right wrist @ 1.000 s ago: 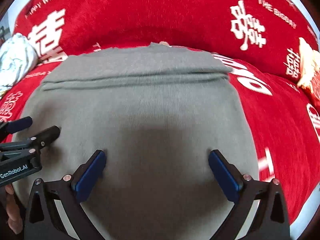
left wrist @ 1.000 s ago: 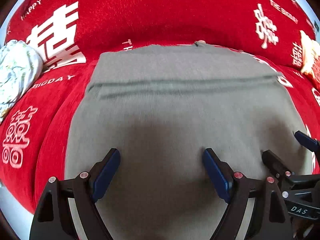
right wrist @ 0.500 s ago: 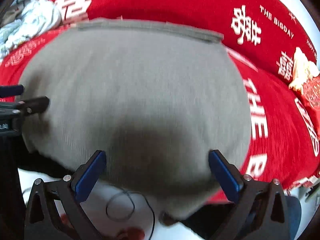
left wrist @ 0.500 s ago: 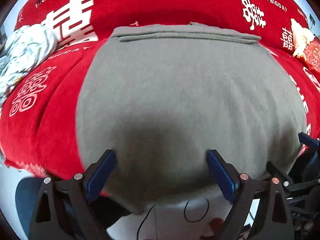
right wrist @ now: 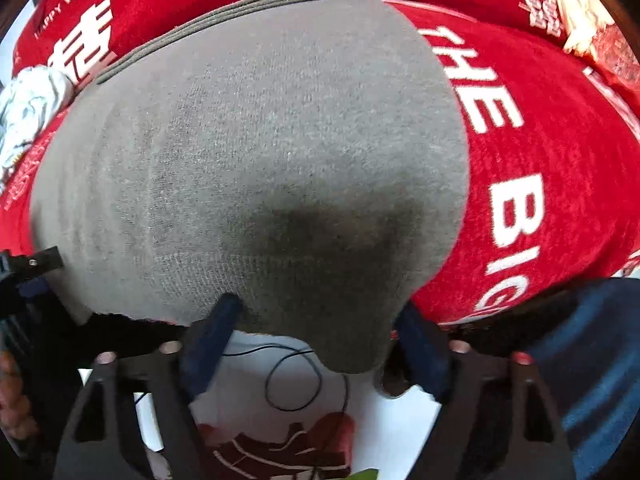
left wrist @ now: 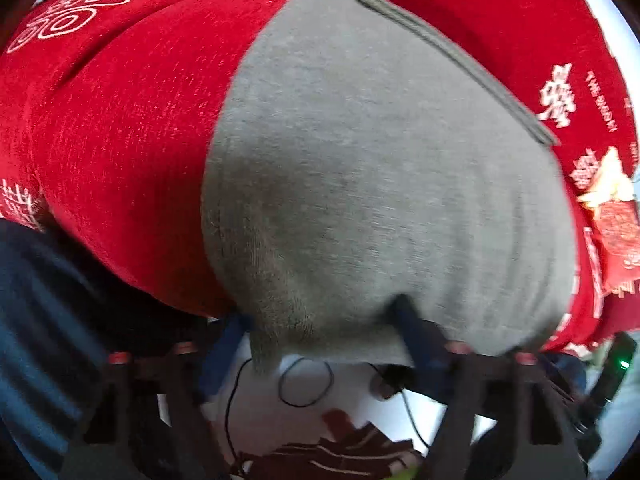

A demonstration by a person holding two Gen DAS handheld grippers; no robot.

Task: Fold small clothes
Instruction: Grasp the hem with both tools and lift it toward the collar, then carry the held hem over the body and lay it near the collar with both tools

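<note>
A grey knit garment [left wrist: 380,168] lies on a red cloth [left wrist: 120,120], its near edge hanging over the table's front. It also shows in the right wrist view [right wrist: 260,160], with stacked layered edges at the far side. My left gripper [left wrist: 324,336] is open at the garment's near left corner, one jaw on each side of the hanging edge. My right gripper [right wrist: 316,336] is open at the near right corner, the hanging edge between its jaws. The left gripper's tip [right wrist: 44,260] shows at the left of the right wrist view.
The red cloth [right wrist: 540,160] carries white lettering. A pale patterned garment [right wrist: 28,108] lies bunched at the far left. A yellow and red ornament [left wrist: 612,208] sits at the right. Below the edge are a white floor with black cables [right wrist: 296,384] and the person's blue trousers [right wrist: 600,360].
Both grippers have pulled back from above the garment's middle to its near edge at the table's front and dropped lower. Both have stayed open. The left view has tilted.
</note>
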